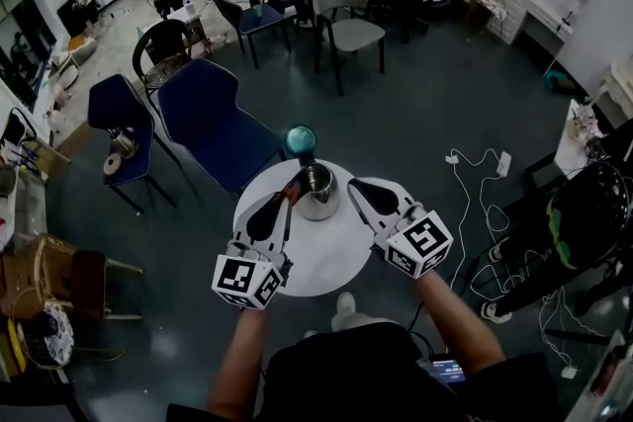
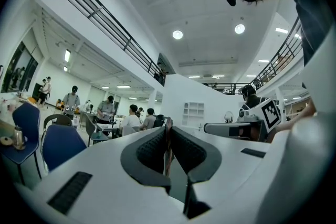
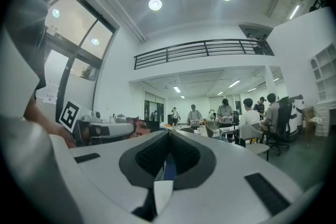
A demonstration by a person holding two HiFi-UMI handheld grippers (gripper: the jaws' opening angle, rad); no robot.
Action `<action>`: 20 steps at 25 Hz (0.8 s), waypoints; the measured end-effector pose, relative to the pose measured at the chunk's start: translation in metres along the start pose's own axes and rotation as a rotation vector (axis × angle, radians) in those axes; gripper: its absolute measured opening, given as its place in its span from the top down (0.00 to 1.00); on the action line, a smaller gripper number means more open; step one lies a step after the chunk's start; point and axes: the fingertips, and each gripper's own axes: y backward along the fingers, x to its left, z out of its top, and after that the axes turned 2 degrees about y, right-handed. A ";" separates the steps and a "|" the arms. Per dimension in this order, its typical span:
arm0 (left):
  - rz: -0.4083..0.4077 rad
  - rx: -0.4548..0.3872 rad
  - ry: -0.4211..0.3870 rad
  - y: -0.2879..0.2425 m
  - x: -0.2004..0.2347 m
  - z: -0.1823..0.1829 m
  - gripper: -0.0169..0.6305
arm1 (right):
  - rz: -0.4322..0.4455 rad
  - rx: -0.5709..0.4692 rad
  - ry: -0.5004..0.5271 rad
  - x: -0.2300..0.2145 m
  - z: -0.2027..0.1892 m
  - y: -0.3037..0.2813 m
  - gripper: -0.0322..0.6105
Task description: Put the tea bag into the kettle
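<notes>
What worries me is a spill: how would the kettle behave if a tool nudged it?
Probably slides rather than tips: the kettle looks squat and wide, upright on the smooth white table. Its shiny metal wall likely feels stiff and slippery. Its weight I cannot judge; contents are not visible. The left tool, shut on the tea bag, is near its rim.

A blue chair point(image 1: 213, 124) stands behind the round white table point(image 1: 326, 259), a power strip point(image 1: 502, 163) farther right.
</notes>
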 end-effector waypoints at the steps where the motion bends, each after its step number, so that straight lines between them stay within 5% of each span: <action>1: -0.003 0.007 -0.007 -0.005 0.000 -0.003 0.91 | 0.003 -0.001 -0.001 -0.003 0.000 -0.001 0.92; 14: 0.007 0.149 -0.122 -0.062 0.015 -0.047 0.91 | 0.022 0.013 -0.023 -0.038 -0.012 -0.010 0.92; 20: -0.050 0.270 -0.189 -0.090 0.019 -0.082 0.91 | 0.042 0.013 -0.028 -0.048 -0.016 -0.020 0.92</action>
